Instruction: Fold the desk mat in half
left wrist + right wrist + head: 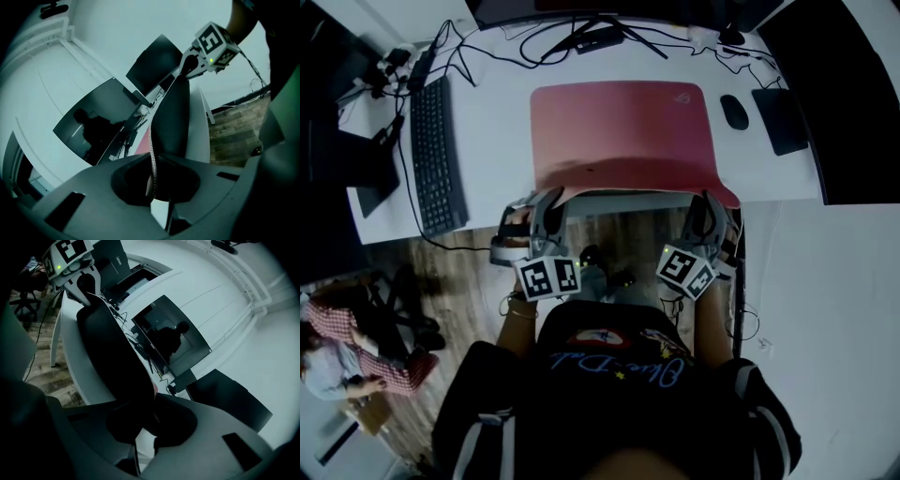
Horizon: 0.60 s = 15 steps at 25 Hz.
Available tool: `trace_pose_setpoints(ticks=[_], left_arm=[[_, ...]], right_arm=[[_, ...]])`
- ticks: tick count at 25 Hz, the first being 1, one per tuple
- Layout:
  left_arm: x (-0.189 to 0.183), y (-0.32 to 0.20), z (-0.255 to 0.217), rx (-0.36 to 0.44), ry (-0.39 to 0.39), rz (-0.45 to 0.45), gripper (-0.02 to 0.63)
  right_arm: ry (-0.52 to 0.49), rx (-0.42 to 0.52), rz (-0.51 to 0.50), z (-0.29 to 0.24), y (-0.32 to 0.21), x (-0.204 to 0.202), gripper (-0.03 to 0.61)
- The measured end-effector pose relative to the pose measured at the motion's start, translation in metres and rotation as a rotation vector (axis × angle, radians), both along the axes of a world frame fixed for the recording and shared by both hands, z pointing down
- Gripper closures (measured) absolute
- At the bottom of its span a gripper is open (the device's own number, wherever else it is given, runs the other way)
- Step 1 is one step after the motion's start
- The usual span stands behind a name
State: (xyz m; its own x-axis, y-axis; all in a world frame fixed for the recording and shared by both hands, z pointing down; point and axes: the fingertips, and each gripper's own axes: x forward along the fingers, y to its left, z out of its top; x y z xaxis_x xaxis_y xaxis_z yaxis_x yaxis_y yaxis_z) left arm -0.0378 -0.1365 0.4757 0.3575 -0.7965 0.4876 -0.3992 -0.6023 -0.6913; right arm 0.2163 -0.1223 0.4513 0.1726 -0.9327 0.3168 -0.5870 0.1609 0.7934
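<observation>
Within both claws, pinched: desk mat.

Desk mat near corners: covered by left gripper and right gripper.
Monitor: cut off at right edge.

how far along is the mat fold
Early. Done: the left gripper and right gripper are each shut on a near corner of the pink desk mat. In hand: its near edge is lifted off the white desk, while the rest lies flat. Left: carry that edge over to the far edge and lay it down.
</observation>
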Motion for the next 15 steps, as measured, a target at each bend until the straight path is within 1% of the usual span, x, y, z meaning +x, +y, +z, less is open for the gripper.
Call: trace_pose_setpoints(ticks=[4,9,15], left_arm=[[-0.004,-0.017,-0.003,-0.007,0.009,-0.009,0.594],[-0.003,-0.039,-0.002,-0.027,0.016,-0.048,0.592],[-0.001,-0.078,0.000,-0.069,0.028,-0.121,0.591]], right_arm=[[-0.001,0.016,-0.005,-0.011,-0.023,-0.004,0.546],[-0.006,0.018,-0.044,-0.014,-0.056,-0.005,0.546],[-0.027,-0.015,-0.111,-0.006,-0.103,-0.003,0.545]])
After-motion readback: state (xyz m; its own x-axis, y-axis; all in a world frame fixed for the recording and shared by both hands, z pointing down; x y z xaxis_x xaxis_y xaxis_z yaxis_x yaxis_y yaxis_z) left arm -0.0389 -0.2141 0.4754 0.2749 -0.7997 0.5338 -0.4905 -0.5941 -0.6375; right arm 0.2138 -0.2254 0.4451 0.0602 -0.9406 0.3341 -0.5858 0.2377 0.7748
